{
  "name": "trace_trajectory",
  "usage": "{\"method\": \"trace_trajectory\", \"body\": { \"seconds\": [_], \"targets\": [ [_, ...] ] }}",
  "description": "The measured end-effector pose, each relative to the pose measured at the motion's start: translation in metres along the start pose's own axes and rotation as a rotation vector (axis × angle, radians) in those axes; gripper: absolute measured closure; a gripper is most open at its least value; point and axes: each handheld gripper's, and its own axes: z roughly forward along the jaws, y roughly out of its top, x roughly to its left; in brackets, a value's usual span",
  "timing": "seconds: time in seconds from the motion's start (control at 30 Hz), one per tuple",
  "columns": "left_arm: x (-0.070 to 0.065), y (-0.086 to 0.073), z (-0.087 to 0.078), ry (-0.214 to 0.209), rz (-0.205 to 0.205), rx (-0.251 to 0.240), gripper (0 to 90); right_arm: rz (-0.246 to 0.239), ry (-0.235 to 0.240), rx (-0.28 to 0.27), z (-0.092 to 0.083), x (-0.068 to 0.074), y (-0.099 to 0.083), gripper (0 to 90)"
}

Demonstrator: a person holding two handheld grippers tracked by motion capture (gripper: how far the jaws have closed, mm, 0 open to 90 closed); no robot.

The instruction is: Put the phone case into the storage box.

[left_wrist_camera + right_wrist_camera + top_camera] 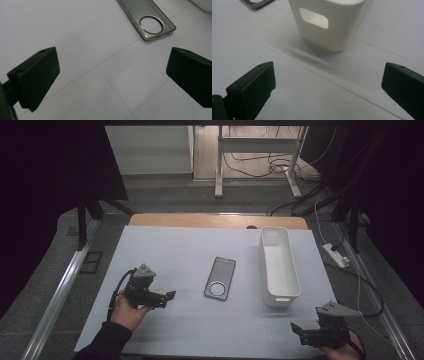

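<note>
While both tongs hover released and empty over the white bench [175, 250], the phone case [220, 278] lies flat at mid-bench, camera ring toward the person. Left tongs [167, 299]: near-left, jaws wide, aimed at the case. Right tongs [300, 330]: near-right, jaws wide, facing the white bin [279, 265] right of the case.

no readable text, label, brand, number or sign stands on anything here. the phone case [220, 278] shows a plain back with a bare ring, the white bin [278, 265] has blank walls, and the black jaws in both gripper views carry no markings.
</note>
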Motion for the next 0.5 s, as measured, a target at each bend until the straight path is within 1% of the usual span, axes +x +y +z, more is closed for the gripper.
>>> {"method": "trace_trajectory", "body": {
  "seconds": [0.03,0.13,0.27,0.5],
  "targets": [
    [0.000,0.000,0.000,0.000,0.000,0.000,0.1,-0.001,0.001,0.001,0.000,0.000,0.000,0.0],
    [0.000,0.007,0.007,-0.017,0.008,0.012,0.1,-0.004,0.002,0.003,0.000,0.000,0.000,0.0],
    [-0.002,0.016,0.015,-0.032,0.034,0.036,0.1,-0.006,0.005,0.005,0.001,0.000,0.000,0.0],
    [-0.004,0.030,0.029,-0.062,0.041,0.044,0.1,-0.009,0.009,0.010,0.001,0.000,0.000,0.0]
  ]
}}
